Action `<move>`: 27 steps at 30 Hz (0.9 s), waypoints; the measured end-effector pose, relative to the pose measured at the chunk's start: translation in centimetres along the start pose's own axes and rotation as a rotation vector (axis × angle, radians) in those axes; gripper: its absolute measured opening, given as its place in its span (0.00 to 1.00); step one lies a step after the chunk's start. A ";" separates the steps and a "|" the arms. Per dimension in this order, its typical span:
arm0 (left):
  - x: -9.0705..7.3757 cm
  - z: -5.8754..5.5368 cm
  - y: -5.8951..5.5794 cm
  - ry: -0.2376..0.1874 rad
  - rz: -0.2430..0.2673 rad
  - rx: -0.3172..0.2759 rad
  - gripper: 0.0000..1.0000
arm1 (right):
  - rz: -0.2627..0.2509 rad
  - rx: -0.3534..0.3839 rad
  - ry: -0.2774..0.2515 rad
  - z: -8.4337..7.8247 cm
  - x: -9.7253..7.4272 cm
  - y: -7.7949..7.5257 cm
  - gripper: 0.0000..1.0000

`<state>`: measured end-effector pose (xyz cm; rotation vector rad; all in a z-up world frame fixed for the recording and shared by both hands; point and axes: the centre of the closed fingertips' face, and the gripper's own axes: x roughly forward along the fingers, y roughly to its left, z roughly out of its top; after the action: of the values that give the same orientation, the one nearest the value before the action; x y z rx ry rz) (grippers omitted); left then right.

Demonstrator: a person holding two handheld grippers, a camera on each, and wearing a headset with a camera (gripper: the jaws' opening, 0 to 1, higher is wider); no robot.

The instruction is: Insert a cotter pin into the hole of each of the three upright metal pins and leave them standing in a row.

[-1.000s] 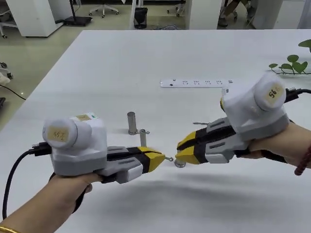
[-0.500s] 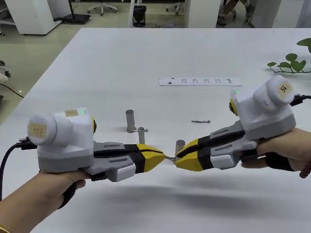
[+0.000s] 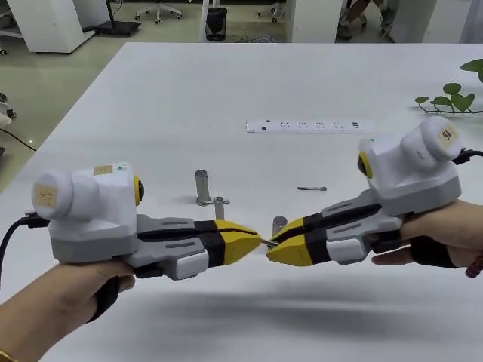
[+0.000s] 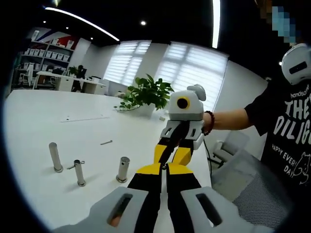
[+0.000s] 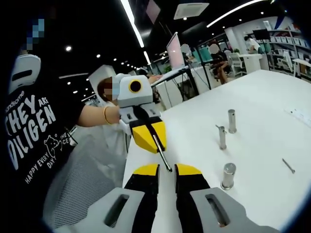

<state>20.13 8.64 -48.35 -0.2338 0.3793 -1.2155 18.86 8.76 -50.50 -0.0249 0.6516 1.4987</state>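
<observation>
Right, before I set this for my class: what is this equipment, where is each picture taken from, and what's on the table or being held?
No robot: a person carries two handheld two-jaw grippers. The head view is from a camera in the headset; each gripper view looks along its own jaws. On the white table stand three metal pins: back pin, middle pin with a cotter pin through it, front pin. A loose cotter pin lies apart. The left gripper pinches a third cotter pin, pointed at the right gripper; whether that grips it is unclear.
</observation>
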 end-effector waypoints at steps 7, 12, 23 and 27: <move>0.0 0.1 -0.1 -0.011 -0.011 -0.010 0.00 | 0.004 -0.003 -0.006 0.3 0.1 0.1 0.01; 0.1 -0.1 0.0 -0.009 -0.009 -0.016 0.00 | -0.004 -0.049 0.013 0.2 0.0 -0.1 0.00; 0.5 -0.9 0.6 0.030 0.033 0.031 0.01 | -0.064 -0.194 0.089 -0.6 0.1 -0.8 0.00; 0.7 -1.0 1.2 0.038 0.074 0.070 0.04 | -0.074 -0.236 0.115 -0.9 0.3 -0.9 0.00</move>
<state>20.97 8.42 -49.79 -0.1353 0.3748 -1.1597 19.37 8.59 -51.71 -0.3148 0.5559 1.5036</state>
